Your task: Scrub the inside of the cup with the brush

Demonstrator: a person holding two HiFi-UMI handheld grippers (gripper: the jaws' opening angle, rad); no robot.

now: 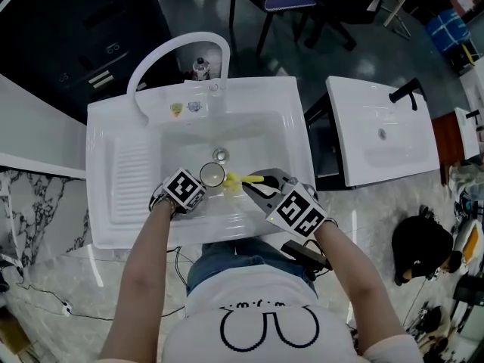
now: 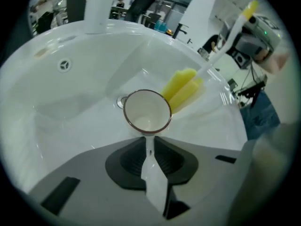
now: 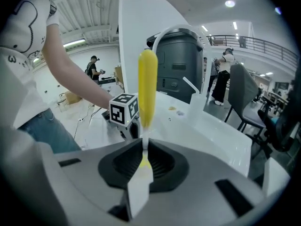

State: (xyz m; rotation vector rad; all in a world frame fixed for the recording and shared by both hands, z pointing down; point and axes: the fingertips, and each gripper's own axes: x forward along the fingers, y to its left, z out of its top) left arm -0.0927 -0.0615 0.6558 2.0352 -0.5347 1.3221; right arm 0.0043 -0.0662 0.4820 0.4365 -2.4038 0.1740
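A small white cup (image 1: 212, 175) with a dark rim hangs over the sink basin (image 1: 249, 131), its mouth facing up. My left gripper (image 1: 199, 181) is shut on the cup's thin handle (image 2: 149, 140); the cup (image 2: 147, 111) looks empty inside. The brush (image 1: 240, 179) has a yellow sponge head (image 2: 183, 88) and a white stem with a yellow end. Its head lies just outside the cup's right rim, not inside the cup. My right gripper (image 1: 262, 185) is shut on the stem (image 3: 143, 147), and the yellow head (image 3: 147, 86) sticks straight out from the jaws.
A white arched tap (image 1: 178, 51) rises at the sink's back edge, with a small bottle (image 1: 200, 68) behind it. The drain (image 1: 220, 155) lies just beyond the cup. A ribbed draining board (image 1: 132, 172) is to the left. A second white sink (image 1: 382, 131) stands at the right.
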